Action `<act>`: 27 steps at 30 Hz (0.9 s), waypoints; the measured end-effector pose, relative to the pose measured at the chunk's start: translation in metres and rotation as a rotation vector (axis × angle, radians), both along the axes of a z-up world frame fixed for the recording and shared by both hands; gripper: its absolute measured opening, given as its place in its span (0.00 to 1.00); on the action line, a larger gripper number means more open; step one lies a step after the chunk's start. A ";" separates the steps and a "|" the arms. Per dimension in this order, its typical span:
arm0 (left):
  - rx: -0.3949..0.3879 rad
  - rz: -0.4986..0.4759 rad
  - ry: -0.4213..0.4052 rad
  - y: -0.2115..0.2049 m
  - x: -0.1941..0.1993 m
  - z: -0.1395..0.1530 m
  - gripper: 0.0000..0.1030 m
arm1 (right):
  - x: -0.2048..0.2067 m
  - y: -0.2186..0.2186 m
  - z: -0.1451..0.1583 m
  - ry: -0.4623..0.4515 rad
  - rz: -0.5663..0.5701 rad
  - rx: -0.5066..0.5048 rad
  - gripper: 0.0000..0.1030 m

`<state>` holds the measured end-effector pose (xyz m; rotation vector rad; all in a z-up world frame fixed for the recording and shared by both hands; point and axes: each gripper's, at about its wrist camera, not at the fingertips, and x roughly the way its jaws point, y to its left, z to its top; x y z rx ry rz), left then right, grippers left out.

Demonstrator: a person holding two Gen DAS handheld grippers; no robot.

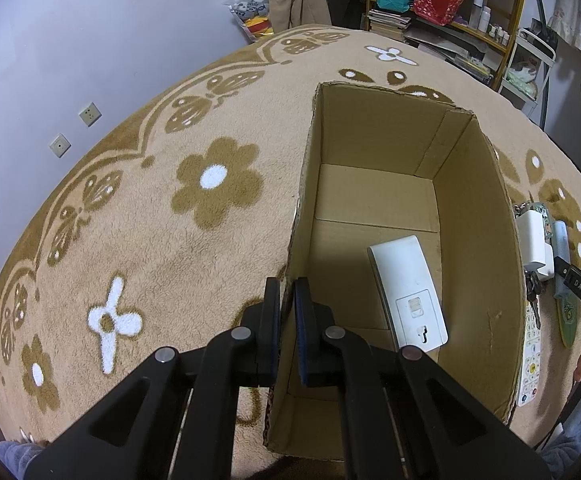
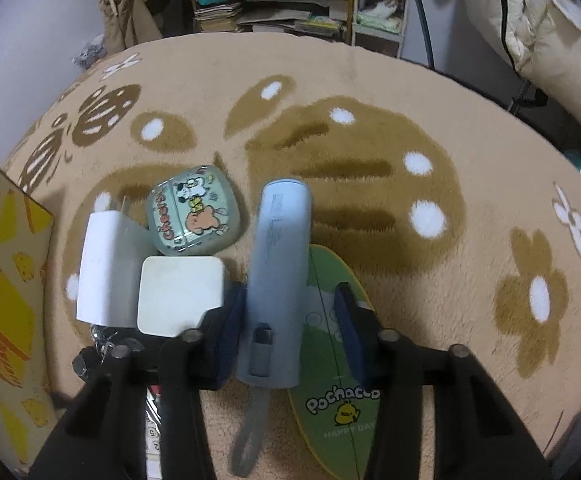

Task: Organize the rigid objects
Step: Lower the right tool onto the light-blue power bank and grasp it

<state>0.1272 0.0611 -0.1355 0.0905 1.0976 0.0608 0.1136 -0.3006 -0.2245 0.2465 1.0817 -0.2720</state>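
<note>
- Lying on the rug (image 2: pixel 430 80), pale blue cylinder (image 2: pixel 280 280): long axis runs straight away between right gripper (image 2: pixel 290 334) fingers.
- Right gripper: jaws narrowed, straddling cylinder; right pad apart, grip unconfirmed.
- Left gripper (image 1: pixel 287 332): clamped on cardboard box (image 1: pixel 478 240) wall, left of cylinder.

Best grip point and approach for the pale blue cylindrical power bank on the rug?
Probably the pale blue cylindrical power bank across its near half, above the strap end, coming from above: it lies flat and lengthwise between the right gripper pads, with white chargers crowding its left side.
</note>
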 end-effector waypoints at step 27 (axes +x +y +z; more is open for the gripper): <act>0.004 0.000 -0.001 0.002 0.002 0.000 0.06 | -0.007 -0.004 0.056 -0.172 -0.096 0.081 0.28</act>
